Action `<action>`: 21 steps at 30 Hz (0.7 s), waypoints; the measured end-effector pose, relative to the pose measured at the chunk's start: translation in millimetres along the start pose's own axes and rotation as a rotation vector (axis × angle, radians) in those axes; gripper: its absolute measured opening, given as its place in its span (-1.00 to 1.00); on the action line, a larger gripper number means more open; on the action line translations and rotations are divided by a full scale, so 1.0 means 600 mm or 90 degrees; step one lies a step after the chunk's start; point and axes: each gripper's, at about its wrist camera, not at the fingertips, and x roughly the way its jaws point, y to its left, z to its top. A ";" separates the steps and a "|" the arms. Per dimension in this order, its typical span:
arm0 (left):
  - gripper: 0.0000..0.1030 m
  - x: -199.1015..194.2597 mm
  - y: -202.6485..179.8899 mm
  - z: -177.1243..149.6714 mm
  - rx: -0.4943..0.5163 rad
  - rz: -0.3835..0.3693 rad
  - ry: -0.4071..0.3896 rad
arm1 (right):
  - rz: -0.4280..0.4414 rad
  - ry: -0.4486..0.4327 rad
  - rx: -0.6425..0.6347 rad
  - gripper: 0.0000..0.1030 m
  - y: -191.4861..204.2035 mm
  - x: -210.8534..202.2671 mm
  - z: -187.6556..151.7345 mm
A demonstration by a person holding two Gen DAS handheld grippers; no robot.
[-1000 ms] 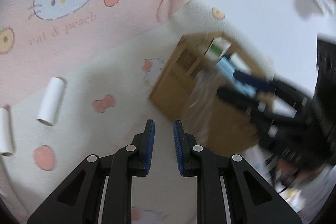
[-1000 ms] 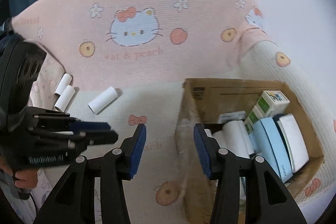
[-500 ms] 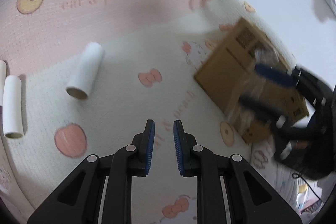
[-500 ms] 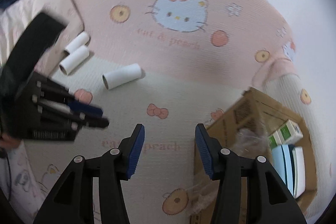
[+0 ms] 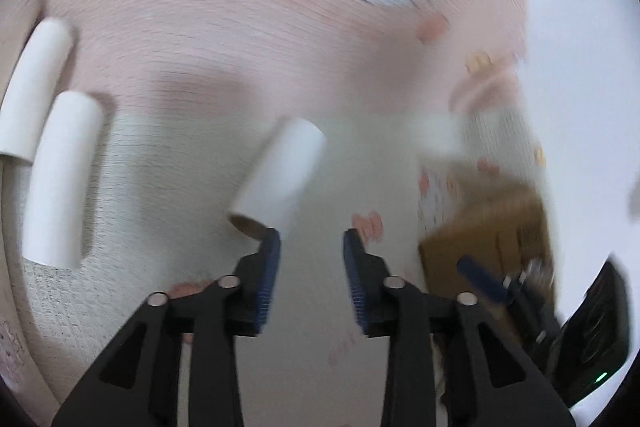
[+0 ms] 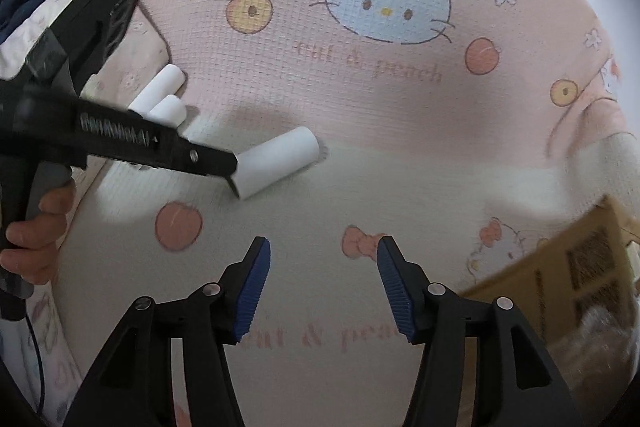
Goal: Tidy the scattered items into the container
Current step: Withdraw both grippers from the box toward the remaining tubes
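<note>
A white paper roll [image 5: 280,175] lies on the pink-and-cream blanket just ahead of my left gripper [image 5: 311,241], which is open and empty; its left fingertip is at the roll's near end. The same roll [image 6: 280,163] shows in the right wrist view, with the left gripper's tip [image 6: 224,167] at its end. Two more white rolls [image 5: 60,179] lie side by side at the left, also seen in the right wrist view [image 6: 162,103]. My right gripper [image 6: 324,247] is open and empty above the blanket. The cardboard box [image 5: 488,227] stands at the right, also in the right wrist view [image 6: 560,267].
The blanket [image 6: 380,87] with its cat and peach print covers the surface. A white wall [image 5: 580,47] lies beyond its far right edge. The hand [image 6: 32,227] holding the left gripper is at the left edge. Crinkled clear plastic [image 6: 600,339] sits by the box.
My left gripper has opened and moved left and forward up to the nearest white roll. My right gripper has swung left away from the box, still open.
</note>
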 end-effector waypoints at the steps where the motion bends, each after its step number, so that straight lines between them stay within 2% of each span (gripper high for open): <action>1: -0.19 -0.001 0.012 0.006 -0.022 -0.004 -0.007 | 0.002 0.000 0.007 0.07 0.002 0.009 0.005; 5: 0.05 0.001 0.056 0.025 -0.108 -0.031 -0.017 | 0.034 0.007 0.033 0.17 0.009 0.038 0.019; 8: 0.13 0.015 0.071 0.034 -0.129 -0.029 -0.003 | 0.061 0.017 0.045 0.20 0.020 0.062 0.025; 10: 0.16 0.031 0.064 0.038 -0.114 -0.007 0.007 | 0.068 0.019 0.049 0.20 0.025 0.074 0.028; 14: 0.16 0.051 0.044 0.039 -0.070 0.004 0.029 | 0.106 0.034 0.097 0.21 0.027 0.104 0.041; 18: 0.16 0.047 0.021 0.040 -0.004 0.060 -0.008 | 0.151 0.038 0.141 0.22 0.020 0.131 0.052; 21: 0.16 0.050 0.026 0.042 -0.014 0.042 -0.011 | 0.147 0.041 0.176 0.23 0.014 0.148 0.053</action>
